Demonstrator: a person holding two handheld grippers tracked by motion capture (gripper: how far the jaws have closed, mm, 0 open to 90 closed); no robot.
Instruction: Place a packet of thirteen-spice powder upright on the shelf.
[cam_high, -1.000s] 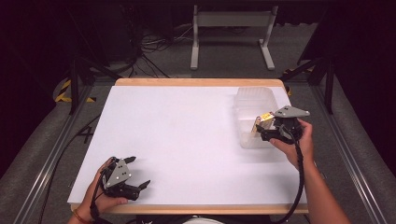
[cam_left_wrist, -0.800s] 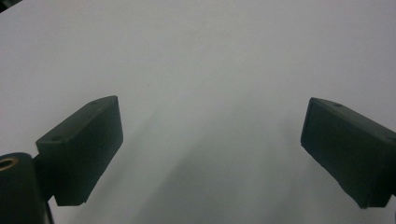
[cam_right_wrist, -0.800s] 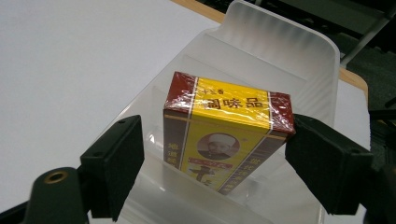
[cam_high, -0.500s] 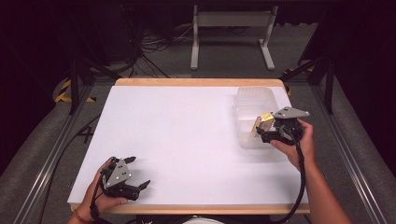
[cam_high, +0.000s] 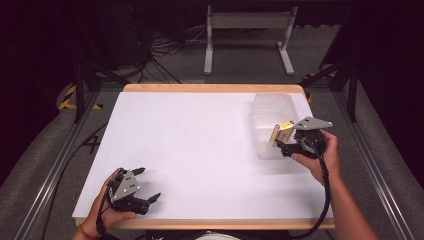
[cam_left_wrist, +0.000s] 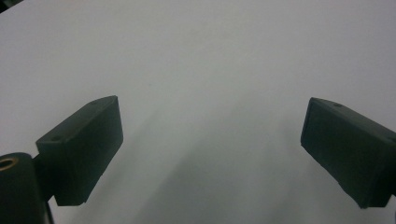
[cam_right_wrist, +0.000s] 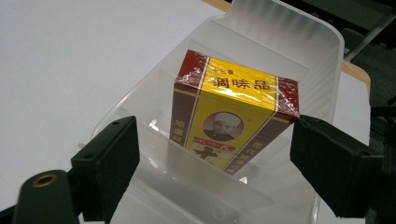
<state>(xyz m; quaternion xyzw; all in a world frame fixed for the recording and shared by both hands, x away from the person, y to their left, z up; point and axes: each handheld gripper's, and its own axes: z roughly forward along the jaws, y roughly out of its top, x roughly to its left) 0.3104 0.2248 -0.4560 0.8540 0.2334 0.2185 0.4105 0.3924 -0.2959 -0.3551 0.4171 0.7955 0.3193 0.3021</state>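
Across the white worktop (cam_high: 200, 150), nearly all the surface lay bare, with a wooden edge showing along its far and near sides. Near its far right corner stood a clear plastic bin (cam_high: 272, 107), ribbed inside into slots. Leaning in the near end of that bin was a yellow and maroon box (cam_right_wrist: 233, 116) wrapped in film, tilted with its top towards the far wall and its lower end hidden behind a divider. Just at the bin's near right edge, the right claw (cam_right_wrist: 215, 158) pointed at the box; its jaws had just been opening, and they stood on either side of the box, the left one clear of it while the right one's contact could not be made out. At the near left corner, the left claw (cam_high: 145, 185) rested low over the bare worktop, its jaws spread wide with nothing between them.
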